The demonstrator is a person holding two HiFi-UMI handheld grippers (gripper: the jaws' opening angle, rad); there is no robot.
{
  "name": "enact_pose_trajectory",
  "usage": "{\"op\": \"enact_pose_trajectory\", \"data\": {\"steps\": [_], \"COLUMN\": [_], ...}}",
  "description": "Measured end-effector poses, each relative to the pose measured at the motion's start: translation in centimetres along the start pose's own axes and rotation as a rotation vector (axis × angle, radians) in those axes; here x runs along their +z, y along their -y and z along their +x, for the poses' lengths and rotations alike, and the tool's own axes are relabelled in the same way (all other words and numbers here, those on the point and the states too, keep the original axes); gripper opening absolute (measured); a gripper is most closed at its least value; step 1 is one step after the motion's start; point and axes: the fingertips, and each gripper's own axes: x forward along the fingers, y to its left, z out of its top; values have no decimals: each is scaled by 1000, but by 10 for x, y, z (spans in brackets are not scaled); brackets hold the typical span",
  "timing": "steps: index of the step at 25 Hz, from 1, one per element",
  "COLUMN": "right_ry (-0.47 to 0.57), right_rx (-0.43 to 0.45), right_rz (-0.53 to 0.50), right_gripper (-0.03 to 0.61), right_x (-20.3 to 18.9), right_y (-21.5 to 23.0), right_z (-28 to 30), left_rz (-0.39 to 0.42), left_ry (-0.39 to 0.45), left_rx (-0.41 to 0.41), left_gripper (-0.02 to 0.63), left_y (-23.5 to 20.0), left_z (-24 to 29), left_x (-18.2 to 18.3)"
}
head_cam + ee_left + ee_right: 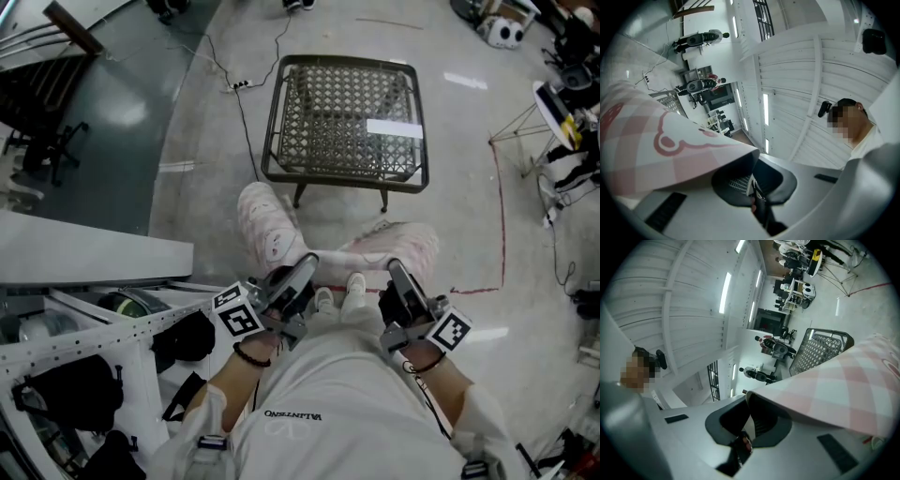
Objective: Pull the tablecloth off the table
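You are standing on the concrete floor (469, 216) just back from the woven-lattice table (328, 122), whose top is showing bare. The pink checked tablecloth (267, 230) is lying off it, hanging between your two grippers and spilling in loose folds onto the floor between the table and your white shoes (339, 292). Your left gripper (298, 272) is clamping one stretch of the cloth's edge, and your right gripper (398, 277) is clamping another. In each gripper view the fabric is running straight into closed jaws. The cloth is looking thin, light and limp, so it is likely bunching and dragging rather than holding any shape. A hem pinch like yours probably suits it, though such smooth fabric could be creeping out of a shallow bite.
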Motion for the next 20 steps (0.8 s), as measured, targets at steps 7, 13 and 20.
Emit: {"op": "enact_pose_trajectory", "data": {"steps": [7, 13, 20], "right_ry": [1, -6, -11], "right_rx": [1, -6, -11], "right_rz": [-7, -1, 0], "right_gripper": [12, 11, 11], "right_x": [6, 6, 5], "right_y": [0, 4, 6], "right_z": [2, 1, -1], "left_rz": [8, 14, 18], "left_ry": [7, 9, 6], "left_rx": [-7, -5, -2], "left_gripper": [2, 2, 2], "left_y": [1, 1, 1], "left_z": [7, 8, 8], "left_x": [2, 2, -1]}}
